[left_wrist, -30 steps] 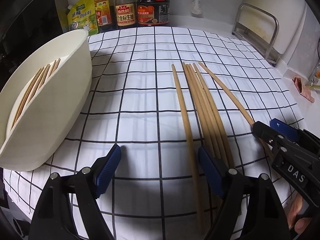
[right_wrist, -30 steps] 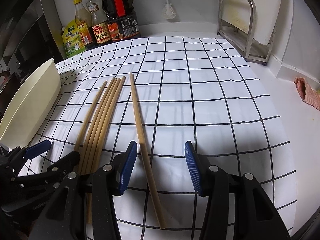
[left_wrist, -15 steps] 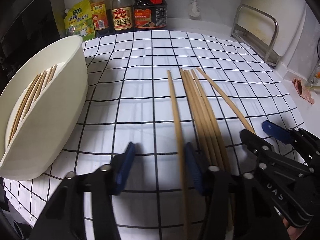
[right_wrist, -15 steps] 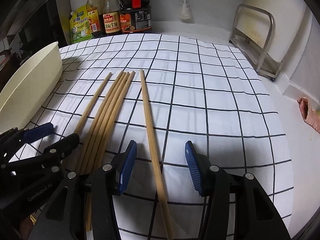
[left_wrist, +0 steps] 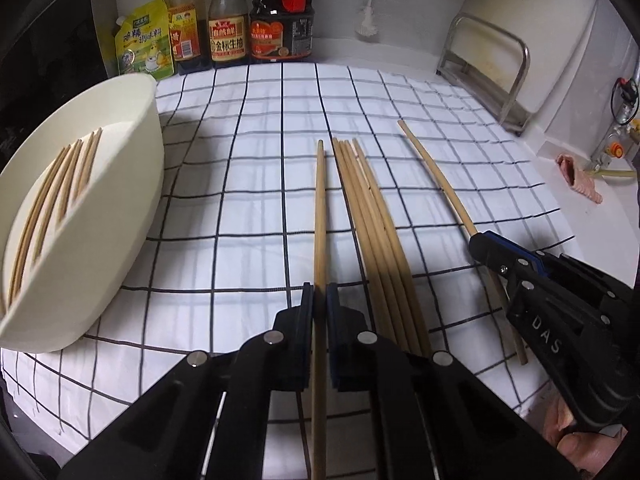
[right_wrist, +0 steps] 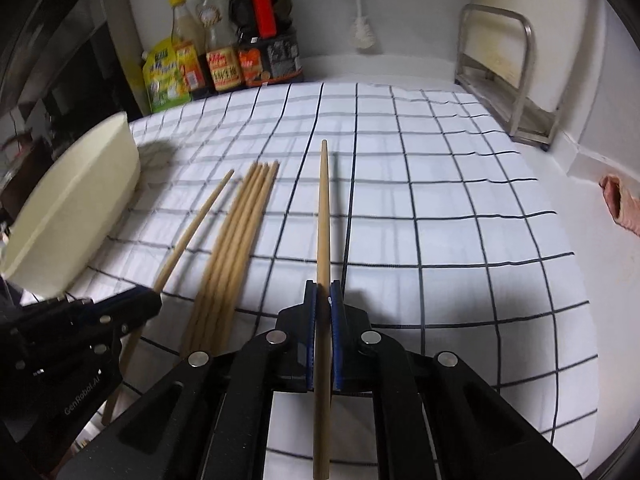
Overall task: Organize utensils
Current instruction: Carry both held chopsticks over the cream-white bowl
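Note:
Wooden chopsticks lie on a black-and-white checked cloth (left_wrist: 240, 184). My left gripper (left_wrist: 319, 292) is shut on the leftmost chopstick (left_wrist: 319, 208). My right gripper (right_wrist: 323, 292) is shut on the rightmost chopstick (right_wrist: 322, 208), which points away and looks slightly raised; in the left wrist view this gripper (left_wrist: 486, 246) holds that stick (left_wrist: 432, 172). A bundle of several chopsticks (left_wrist: 372, 220) lies between them, also in the right wrist view (right_wrist: 236, 240). A cream oval bin (left_wrist: 100, 216) at the left holds several chopsticks (left_wrist: 52, 208).
Sauce bottles (left_wrist: 228, 28) and a yellow pouch (left_wrist: 144, 40) stand at the back wall. A metal rack (left_wrist: 488, 68) is at the back right. A pink cloth (left_wrist: 580, 176) lies on the white counter right of the cloth.
Both grippers have closed from open, each on one chopstick: the left on the leftmost, the right on the rightmost. The right chopstick has swung away from the bundle.

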